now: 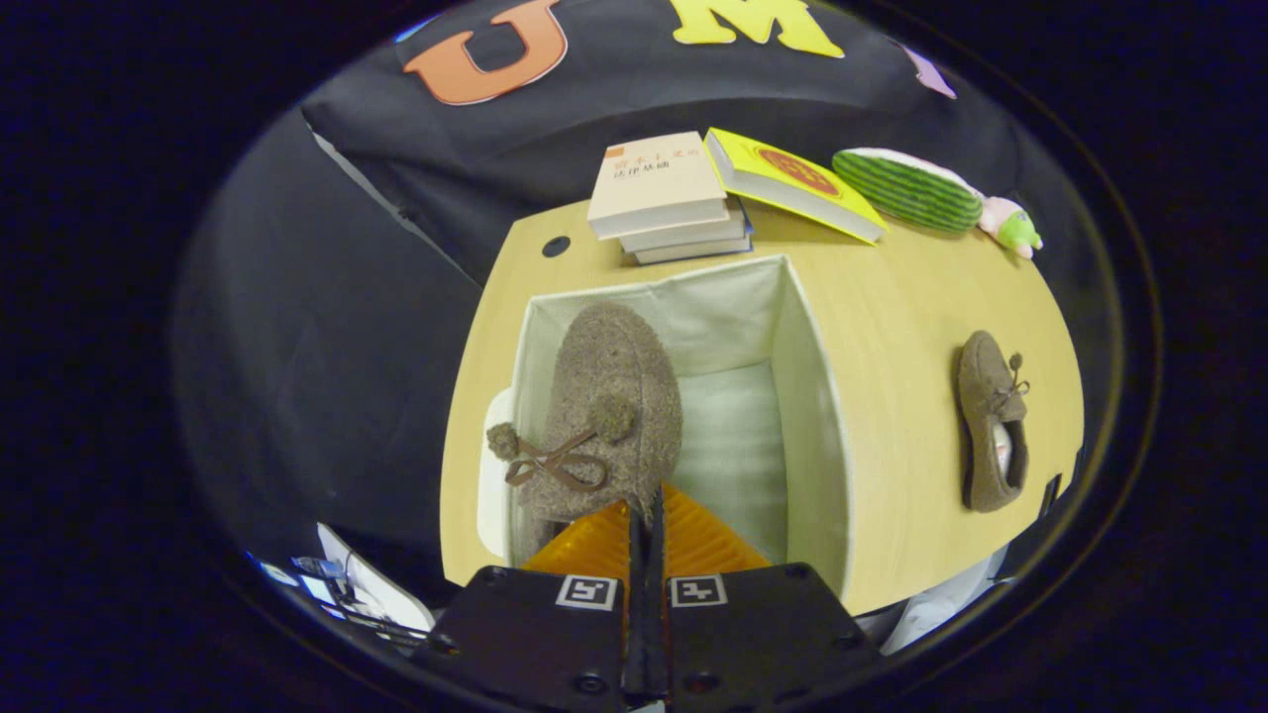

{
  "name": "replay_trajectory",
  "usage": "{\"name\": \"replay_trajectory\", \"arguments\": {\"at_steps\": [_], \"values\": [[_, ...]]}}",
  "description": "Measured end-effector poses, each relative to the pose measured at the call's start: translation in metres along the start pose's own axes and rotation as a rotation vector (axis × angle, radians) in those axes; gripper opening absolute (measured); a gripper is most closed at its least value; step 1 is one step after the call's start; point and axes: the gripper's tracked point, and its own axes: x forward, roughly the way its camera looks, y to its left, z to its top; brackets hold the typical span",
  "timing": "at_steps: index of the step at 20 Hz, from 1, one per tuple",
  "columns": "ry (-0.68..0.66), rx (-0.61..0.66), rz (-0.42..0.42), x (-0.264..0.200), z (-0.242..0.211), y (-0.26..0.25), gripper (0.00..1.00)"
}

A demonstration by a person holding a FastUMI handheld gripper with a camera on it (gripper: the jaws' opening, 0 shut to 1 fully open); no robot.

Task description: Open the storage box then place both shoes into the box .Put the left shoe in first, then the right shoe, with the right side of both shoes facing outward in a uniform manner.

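My gripper [649,510] looks down into the open white fabric storage box [807,396] on the wooden table. Its orange fingers [594,545] are shut on the rim of a brown felt shoe [609,396], which hangs toe-forward inside the left half of the box. The shoe's bow and pom-poms lie just ahead of the fingertips. A second brown shoe [991,421] of the same kind lies on the table to the right of the box, apart from it. Part of the box's floor [733,436] shows bare to the right of the held shoe.
Beyond the box stands a stack of books [664,198] with a yellow book [792,183] leaning on it. A green striped plush toy [916,190] lies at the far right. A white lid [492,475] pokes out at the box's left. The table's left edge is close.
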Motion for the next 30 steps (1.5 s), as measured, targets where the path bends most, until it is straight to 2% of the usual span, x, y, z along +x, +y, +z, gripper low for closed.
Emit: {"name": "replay_trajectory", "arguments": {"at_steps": [4,6,7,9,12,15,17,19,22,30], "values": [[0.010,-0.006,0.030,0.027,-0.003,0.000,0.06],[0.040,0.015,0.149,0.028,-0.004,0.009,0.07],[0.056,0.014,0.209,0.024,-0.003,0.013,0.11],[0.053,-0.015,0.264,0.008,0.005,0.003,0.48],[-0.013,-0.105,0.202,-0.025,0.020,-0.036,1.00],[-0.052,-0.185,0.135,-0.059,0.025,-0.077,1.00],[-0.060,-0.230,0.052,-0.071,0.026,-0.118,1.00],[-0.063,-0.221,-0.036,-0.079,0.026,-0.161,1.00],[-0.073,-0.218,-0.122,-0.079,0.030,-0.221,1.00],[0.016,-0.106,-0.282,-0.061,0.021,-0.358,1.00]]}}
